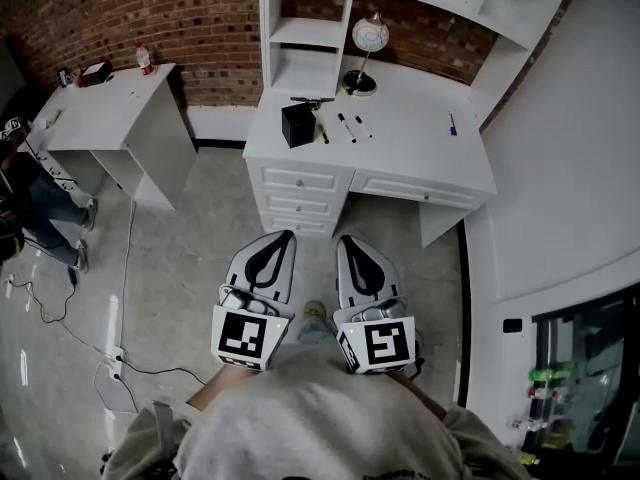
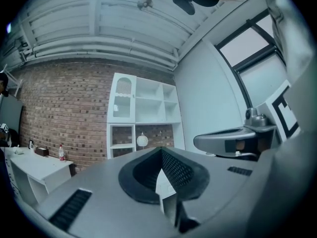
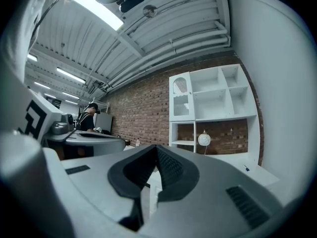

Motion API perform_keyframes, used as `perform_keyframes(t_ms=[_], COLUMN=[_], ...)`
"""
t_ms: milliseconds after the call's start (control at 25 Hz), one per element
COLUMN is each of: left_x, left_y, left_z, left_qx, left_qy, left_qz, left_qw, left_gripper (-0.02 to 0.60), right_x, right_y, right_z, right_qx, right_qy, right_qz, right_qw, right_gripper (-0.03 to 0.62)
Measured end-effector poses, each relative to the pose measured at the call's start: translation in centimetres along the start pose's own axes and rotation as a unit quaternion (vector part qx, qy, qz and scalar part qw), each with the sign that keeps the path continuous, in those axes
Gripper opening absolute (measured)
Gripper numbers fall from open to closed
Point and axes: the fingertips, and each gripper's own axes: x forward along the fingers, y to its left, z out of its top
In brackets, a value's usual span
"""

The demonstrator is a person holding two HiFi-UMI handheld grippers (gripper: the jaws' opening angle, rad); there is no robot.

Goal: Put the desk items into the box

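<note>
Head view only: black box (image 1: 297, 125) on white desk (image 1: 420, 158), contents unreadable; pens (image 1: 346, 126) loose just right of box, blue pen (image 1: 452, 123) well right of it | gripper views only: ceiling (image 2: 99, 24) above | left gripper (image 1: 283, 238) jaws together, empty | right gripper (image 1: 345, 240) likewise closed, empty; both well short of box

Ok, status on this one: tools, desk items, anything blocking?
Left tool and right tool shut, empty, short of the desk. Pens lie loose beside the black box. Nothing seen blocking the approach.
</note>
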Motion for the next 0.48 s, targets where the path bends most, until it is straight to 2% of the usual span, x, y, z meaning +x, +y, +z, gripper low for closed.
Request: perform_keyframes(t_ms=[120, 280, 480], left_x=[3.5, 8.1, 12.5], left_y=[1.7, 3.3, 4.8], left_z=[0.3, -0.2, -0.7], left_qx=[0.001, -0.001, 0.001], left_qy=[0.001, 0.006, 0.011], left_qz=[0.009, 0.024, 0.040], left_qw=[1.0000, 0.9997, 0.9991], left_gripper=[0.008, 0.008, 0.008], right_x=[3.3, 7.0, 11.0], right_y=[-2.0, -6.0, -9.8], right_z=[0.1, -0.4, -1.9], right_qx=[0.011, -0.004, 0.018], right_qy=[0.007, -0.002, 0.008], right_qz=[0.007, 0.014, 0.017], right_qw=[1.000, 1.000, 1.000], right_gripper=[0.017, 0.017, 0.017])
